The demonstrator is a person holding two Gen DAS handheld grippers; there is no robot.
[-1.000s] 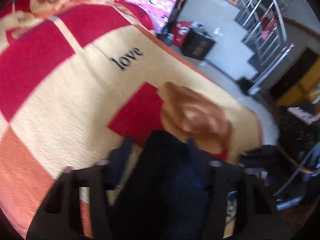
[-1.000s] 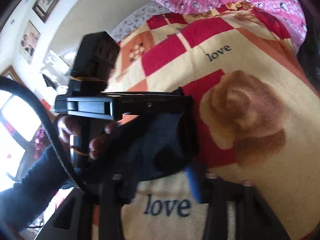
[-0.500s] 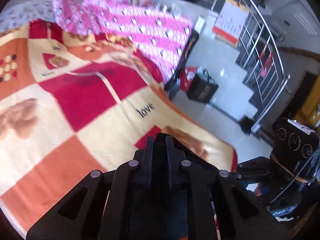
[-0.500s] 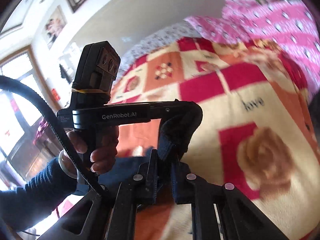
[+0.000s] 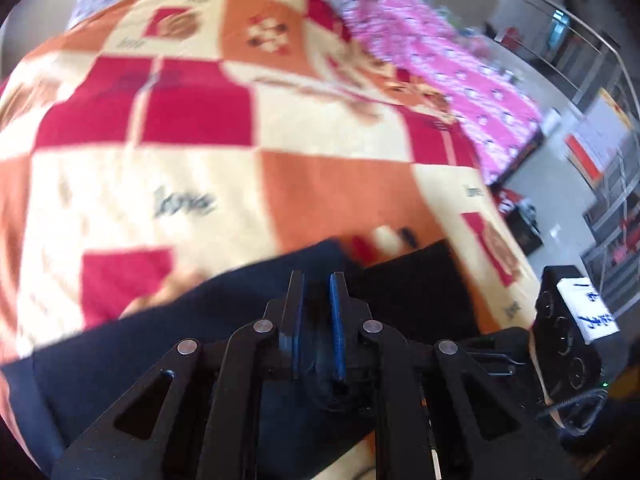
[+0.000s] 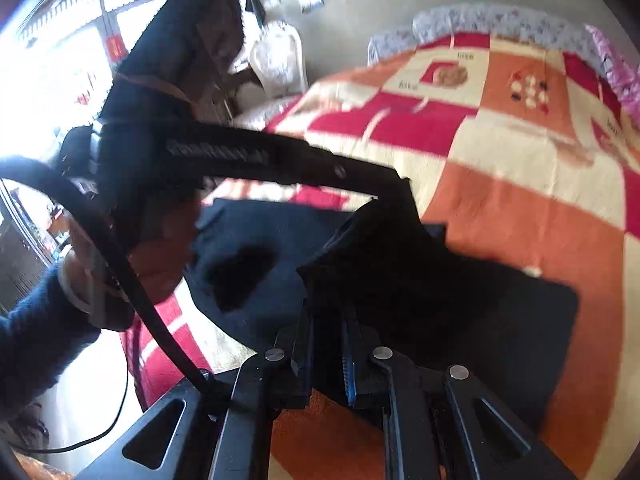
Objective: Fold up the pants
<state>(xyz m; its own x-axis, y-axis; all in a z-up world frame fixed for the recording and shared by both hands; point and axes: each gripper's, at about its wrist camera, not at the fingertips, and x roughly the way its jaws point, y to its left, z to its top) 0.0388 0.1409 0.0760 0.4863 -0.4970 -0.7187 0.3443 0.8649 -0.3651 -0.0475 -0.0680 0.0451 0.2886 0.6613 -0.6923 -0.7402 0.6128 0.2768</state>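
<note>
Pants (image 6: 440, 300) hang bunched in the right gripper (image 6: 328, 320), its jaws nearly shut on dark cloth. The left gripper (image 5: 316, 288) is likewise pinched on a fold, the cloth lying just ahead and below. Between them the pants stretch crosswise over the checked blanket (image 5: 320, 184), long axis running gripper to gripper; both hands look equally near.

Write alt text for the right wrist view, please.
The right gripper is shut on a bunched fold of dark pants above a red, orange and cream checked blanket. At left, a hand holds the left gripper, also pinching the pants. A bright window is behind.
</note>
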